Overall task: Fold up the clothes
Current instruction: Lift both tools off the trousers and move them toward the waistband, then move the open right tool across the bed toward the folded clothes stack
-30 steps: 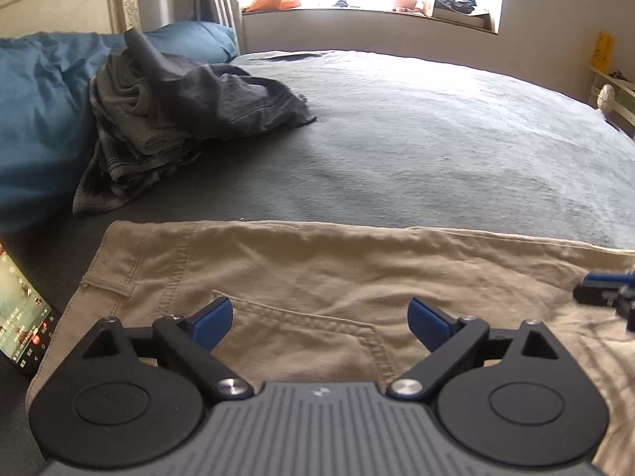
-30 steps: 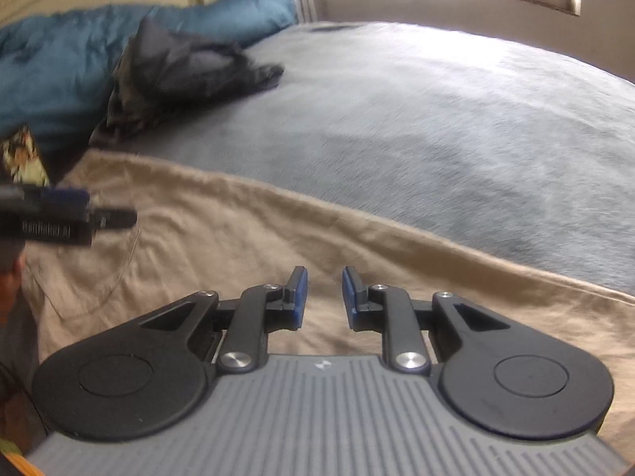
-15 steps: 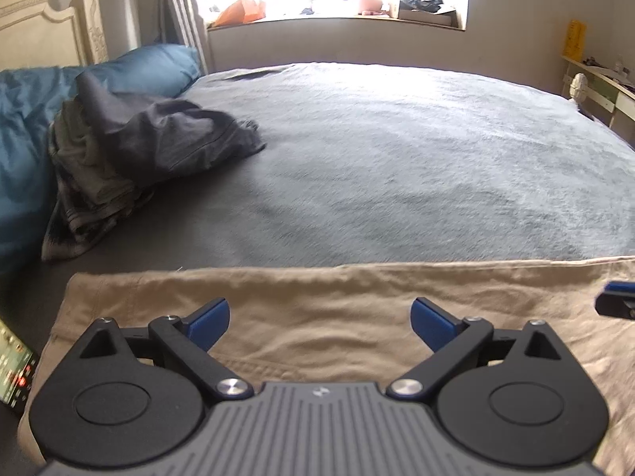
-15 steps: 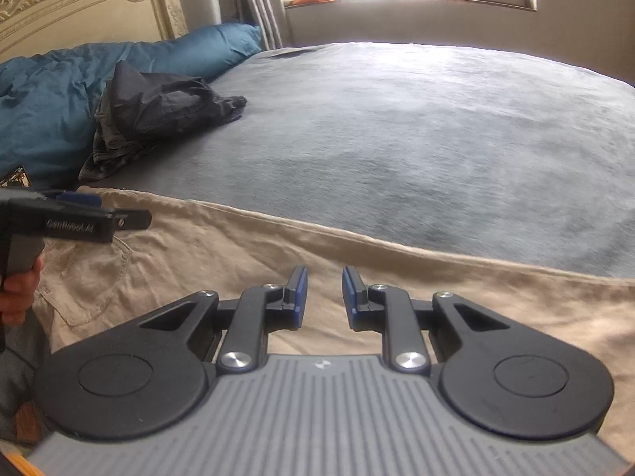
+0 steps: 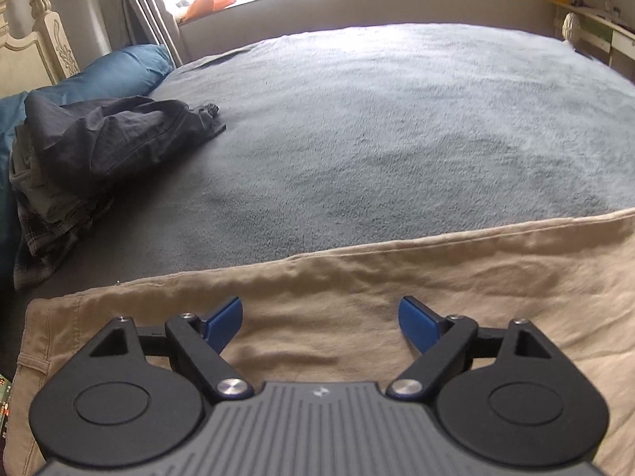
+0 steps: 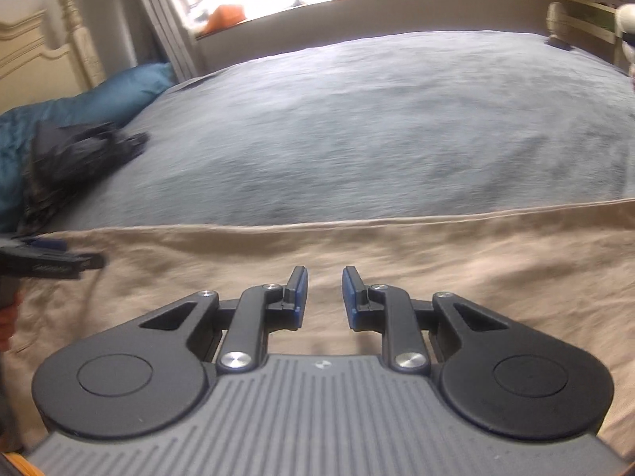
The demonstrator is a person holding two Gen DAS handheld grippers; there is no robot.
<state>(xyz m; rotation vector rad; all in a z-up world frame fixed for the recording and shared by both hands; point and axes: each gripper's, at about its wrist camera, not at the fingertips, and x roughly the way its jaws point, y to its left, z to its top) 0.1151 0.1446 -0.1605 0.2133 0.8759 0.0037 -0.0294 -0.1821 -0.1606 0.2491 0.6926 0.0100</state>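
The beige cotton trousers (image 5: 357,297) lie flat across the near side of the bed with the grey fleece blanket (image 5: 377,127), and their far edge now runs as a long straight line. A second ago your left gripper (image 5: 319,319) was over the back pocket near the waistband; now the pocket is out of its view, and you see plain cloth and only the waist corner at the left. Your right gripper (image 6: 324,291) has also travelled sideways along the trousers, and its picture is blurred from the motion.

The jaws of your left gripper stand wide and are closing a little at this moment, with only the flat cloth under them and nothing pressed between the blue pads. The jaws of your right gripper keep the same narrow gap as before, and they grip nothing.

I judge that you are choosing the places to grasp for the first fold. No cloth is lifted yet, so the folding itself is not begun.

The pile of dark grey crumpled clothes (image 5: 79,158) waits beside the blue pillow (image 5: 119,75), well apart from the trousers.
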